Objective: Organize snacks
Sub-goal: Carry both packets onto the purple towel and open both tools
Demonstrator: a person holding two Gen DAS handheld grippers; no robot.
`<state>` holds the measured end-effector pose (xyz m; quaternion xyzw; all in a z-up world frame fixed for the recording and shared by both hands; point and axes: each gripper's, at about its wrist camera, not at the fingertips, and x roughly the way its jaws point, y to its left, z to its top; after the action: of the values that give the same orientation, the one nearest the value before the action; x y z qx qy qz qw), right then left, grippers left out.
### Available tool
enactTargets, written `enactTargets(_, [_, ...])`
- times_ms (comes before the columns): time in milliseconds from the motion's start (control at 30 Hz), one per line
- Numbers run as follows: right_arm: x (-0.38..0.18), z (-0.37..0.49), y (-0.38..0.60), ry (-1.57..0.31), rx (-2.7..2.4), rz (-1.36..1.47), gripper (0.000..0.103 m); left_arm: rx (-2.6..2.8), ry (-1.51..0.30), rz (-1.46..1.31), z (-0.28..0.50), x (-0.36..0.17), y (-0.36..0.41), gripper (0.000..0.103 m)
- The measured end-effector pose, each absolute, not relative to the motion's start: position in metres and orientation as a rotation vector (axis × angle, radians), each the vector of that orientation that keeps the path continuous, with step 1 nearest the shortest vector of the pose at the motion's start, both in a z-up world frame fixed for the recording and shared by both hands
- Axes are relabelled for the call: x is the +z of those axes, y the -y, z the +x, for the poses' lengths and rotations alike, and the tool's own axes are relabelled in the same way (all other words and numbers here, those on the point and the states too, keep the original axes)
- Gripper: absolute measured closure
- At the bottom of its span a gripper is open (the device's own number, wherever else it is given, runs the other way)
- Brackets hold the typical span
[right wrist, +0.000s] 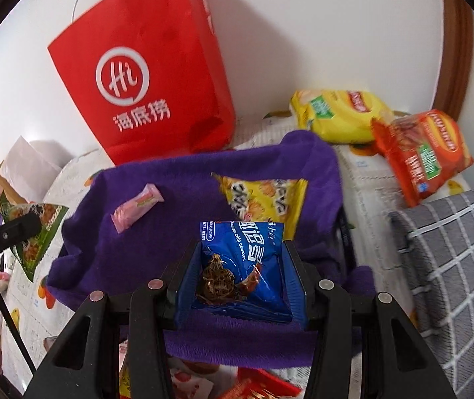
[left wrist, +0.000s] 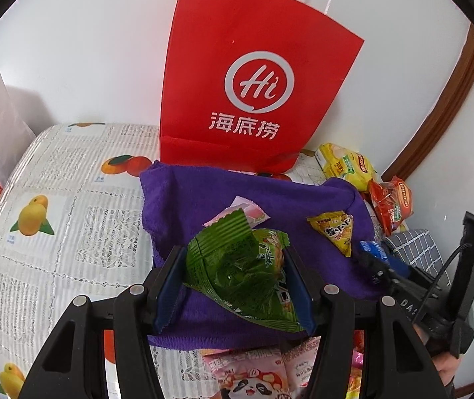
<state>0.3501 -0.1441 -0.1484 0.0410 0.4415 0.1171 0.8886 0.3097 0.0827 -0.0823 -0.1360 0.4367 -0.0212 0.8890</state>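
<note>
The left gripper [left wrist: 237,266] is clamping a green packet [left wrist: 240,272], the right gripper [right wrist: 242,269] a blue cookie packet [right wrist: 243,262]; on the purple cloth [right wrist: 170,206] mid-table two snacks are lying, and several are waiting at the edges.

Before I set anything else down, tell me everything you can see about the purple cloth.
The purple cloth is a soft, fuzzy towel-like fabric, spread rumpled on the fruit-print tablecloth before the red paper bag. Its far edge is raised and folded. A pink candy and a yellow snack packet lie on it.
</note>
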Motion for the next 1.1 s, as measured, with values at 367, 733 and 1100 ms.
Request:
enactTargets(367, [-0.172, 0.359, 0.154, -0.965, 0.262, 0.079, 0.055, -0.045, -0.950, -0.287, 0.328, -0.108, -0.082, 0.047])
enactTargets(733, [-0.180, 0.362, 0.160, -0.986, 0.286, 0.109, 0.054, -0.051, -0.983, -0.288, 0.337, -0.129, -0.071, 0.047])
enactTargets(1100, [-0.181, 0.363, 0.161, -0.998, 0.289, 0.095, 0.054, -0.051, -1.011, -0.281, 0.342, -0.141, -0.065, 0.047])
